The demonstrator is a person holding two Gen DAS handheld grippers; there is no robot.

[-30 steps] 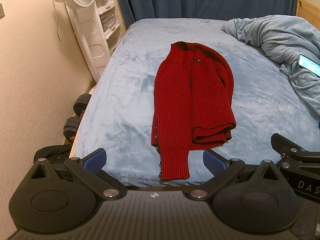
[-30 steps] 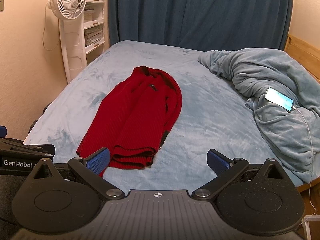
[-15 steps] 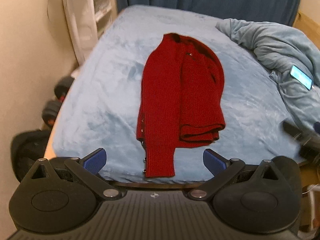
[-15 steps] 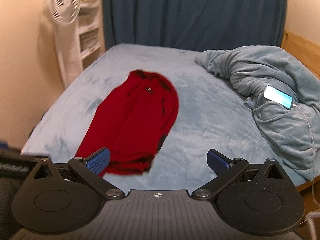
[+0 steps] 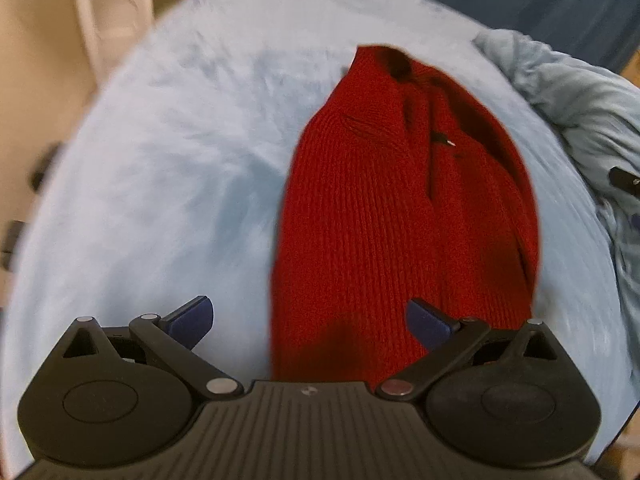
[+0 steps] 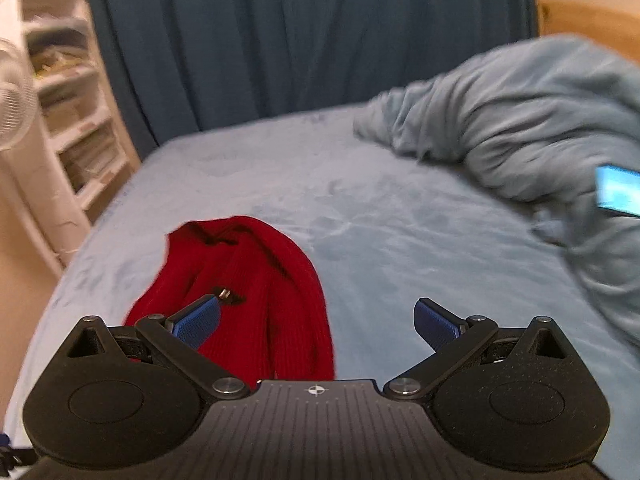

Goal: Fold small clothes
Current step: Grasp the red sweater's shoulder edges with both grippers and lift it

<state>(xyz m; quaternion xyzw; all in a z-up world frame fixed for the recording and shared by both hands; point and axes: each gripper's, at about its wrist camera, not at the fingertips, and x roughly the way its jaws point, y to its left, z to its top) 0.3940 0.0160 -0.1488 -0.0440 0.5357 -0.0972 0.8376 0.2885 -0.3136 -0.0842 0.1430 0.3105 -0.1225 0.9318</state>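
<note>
A red knit sweater (image 5: pixel 400 216) lies folded lengthwise on the light blue bed (image 5: pixel 168 168), collar at the far end. My left gripper (image 5: pixel 310 322) is open and empty, just above the sweater's near part, its left edge between the fingers. In the right wrist view the sweater (image 6: pixel 256 288) lies low and left. My right gripper (image 6: pixel 316 320) is open and empty over the sweater's right edge and the bed (image 6: pixel 380 216). The sweater's near hem is hidden behind both gripper bodies.
A rumpled blue duvet (image 6: pixel 520 128) is heaped at the right of the bed with a lit phone (image 6: pixel 618 190) on it. A white shelf unit (image 6: pixel 68 120) and fan (image 6: pixel 12 108) stand left. A dark blue curtain (image 6: pixel 300 36) hangs behind.
Both grippers have moved forward and down toward the sweater, which now fills more of each view. Both stay open. The sweater has not moved.
</note>
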